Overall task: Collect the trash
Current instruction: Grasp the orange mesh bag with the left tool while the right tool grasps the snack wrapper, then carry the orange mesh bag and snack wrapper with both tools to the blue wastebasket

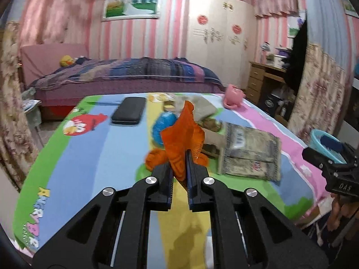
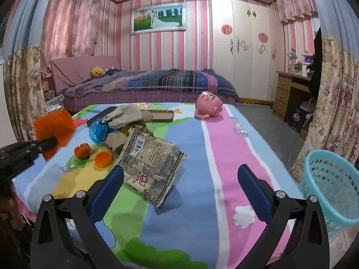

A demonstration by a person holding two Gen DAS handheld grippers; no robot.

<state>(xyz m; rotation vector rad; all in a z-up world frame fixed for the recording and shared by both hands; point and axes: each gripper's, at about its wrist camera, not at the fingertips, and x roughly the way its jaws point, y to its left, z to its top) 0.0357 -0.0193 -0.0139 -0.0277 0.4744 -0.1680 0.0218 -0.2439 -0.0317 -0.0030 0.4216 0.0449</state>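
Pink-striped walls and a bed stood behind a table covered by a bright cartoon cloth (image 2: pixel 197 179), where the trash lay scattered. One orange wrapper (image 1: pixel 182 134) was clamped in the left gripper (image 1: pixel 180 170), whose jaws were closed tight on its lower end, the rest standing up above the cloth. It looked thin, light and crinkly, likely to slip or tear unless pinched well in from its edge. The right gripper (image 2: pixel 180 183) hung wide open and empty over the cloth. Just ahead of it lay one large printed snack bag (image 2: pixel 150 163), flat and limp, best taken by a raised corner. Further left sat one crumpled blue bag (image 2: pixel 98 132), one small orange ball (image 2: pixel 82 150) and one orange lid (image 2: pixel 103 159). One blue basket (image 2: pixel 329 190) waited at the right edge.
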